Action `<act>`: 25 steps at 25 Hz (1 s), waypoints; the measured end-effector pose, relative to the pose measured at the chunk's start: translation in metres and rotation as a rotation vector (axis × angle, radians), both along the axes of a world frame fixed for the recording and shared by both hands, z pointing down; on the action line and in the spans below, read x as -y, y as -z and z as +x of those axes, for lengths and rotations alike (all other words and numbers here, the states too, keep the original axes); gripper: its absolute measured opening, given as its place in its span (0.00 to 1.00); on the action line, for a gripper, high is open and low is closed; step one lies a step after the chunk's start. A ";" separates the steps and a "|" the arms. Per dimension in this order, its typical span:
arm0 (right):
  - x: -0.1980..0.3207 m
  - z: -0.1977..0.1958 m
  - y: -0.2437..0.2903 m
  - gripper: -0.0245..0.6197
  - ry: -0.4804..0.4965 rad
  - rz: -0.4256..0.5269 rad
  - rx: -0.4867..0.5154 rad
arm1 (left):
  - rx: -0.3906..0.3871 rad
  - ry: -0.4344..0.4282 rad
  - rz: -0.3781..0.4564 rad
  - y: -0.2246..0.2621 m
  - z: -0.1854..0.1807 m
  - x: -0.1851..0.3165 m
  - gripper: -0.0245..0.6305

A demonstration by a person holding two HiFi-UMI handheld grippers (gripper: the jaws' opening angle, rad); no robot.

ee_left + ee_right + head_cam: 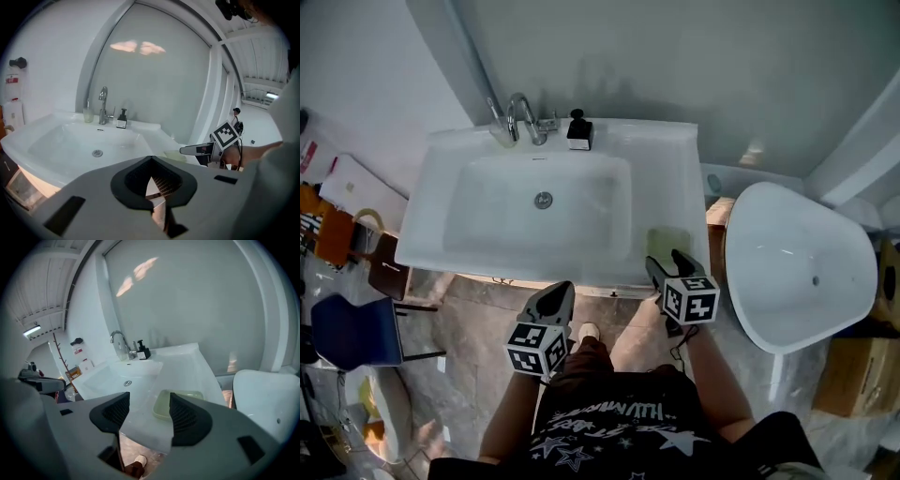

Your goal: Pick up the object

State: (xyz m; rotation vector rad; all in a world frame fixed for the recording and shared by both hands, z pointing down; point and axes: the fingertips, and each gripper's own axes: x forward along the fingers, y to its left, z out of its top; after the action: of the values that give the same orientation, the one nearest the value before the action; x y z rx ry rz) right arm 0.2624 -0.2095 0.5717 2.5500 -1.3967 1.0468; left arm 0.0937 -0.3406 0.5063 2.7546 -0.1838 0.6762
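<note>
- A wide white washbasin (670, 178) fills the upper centre of the head view, with its bowl to the left and a flat ledge to the right.
- A white freestanding tub (797, 262) stands at the right of the frame, just beside the basin.
- The person appears at the bottom centre, in a dark printed shirt, holding both tools in front of the basin's near edge.
- The right gripper (666, 258) is at centre right, over the ledge's front edge. In the right gripper view (149, 399) its fingers stand apart with nothing gripped.
- The left gripper (561, 289) is at lower centre, just below the basin's front rim. In the left gripper view (151, 161) its fingers are pressed together and empty.
- A pale green dish (668, 242) lies on the ledge, near the front right corner. In the right gripper view it shows just beyond the gap between the fingers (161, 406).
- A chrome faucet (523, 117) rises at the back rim, upper centre-left.
- A small black soap bottle (579, 131) stands just right of the faucet.
</note>
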 end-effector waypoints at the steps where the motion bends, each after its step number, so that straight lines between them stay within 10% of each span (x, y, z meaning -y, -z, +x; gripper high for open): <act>1: 0.005 0.003 -0.003 0.45 -0.020 -0.017 0.002 | 0.000 -0.018 -0.008 -0.002 0.006 0.008 0.06; 25: 0.052 0.029 -0.084 0.27 -0.142 -0.443 0.079 | 0.083 -0.301 -0.134 -0.061 0.056 0.075 0.06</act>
State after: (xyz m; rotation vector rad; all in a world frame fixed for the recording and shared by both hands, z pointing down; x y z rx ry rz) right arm 0.2912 -0.2616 0.6557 2.3230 -0.8779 1.3180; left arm 0.1500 -0.4158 0.5678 2.6504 0.2555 0.8461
